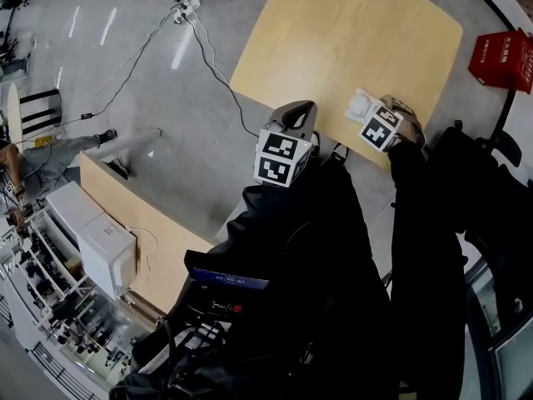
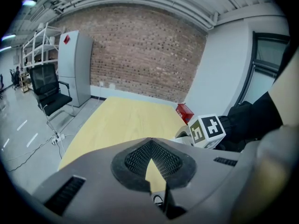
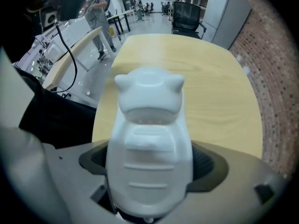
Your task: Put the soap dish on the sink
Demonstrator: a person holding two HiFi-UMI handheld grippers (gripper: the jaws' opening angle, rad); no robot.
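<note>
**Carrying stage.** The right claw (image 3: pixel 152 164) is closed on the dish (image 3: pixel 148 120), a white, animal-shaped soap dish with two small ears. Its pads press the dish's flanks near the rear end, so most of the body juts forward past the tips, ears farthest out.

The left claw (image 2: pixel 152 167) is closed, pads meeting at the tips with nothing between them. It hangs just to the left of the right claw.

Ahead of and below both claws lies a bare yellow table (image 1: pixel 350 32). A red box (image 1: pixel 504 57) sits well off to the right claw's right, beyond the table's corner. No sink appears in any view, so the task is judged to be early: the dish is secured but its destination is not in sight.

To do the step well:
- Keep the grip firm and the dish level, since the hold is far back and the smooth shell could pivot or slip.
- Lower the dish until its base rests flat on the sink ledge.
- Only then open the jaws.
</note>
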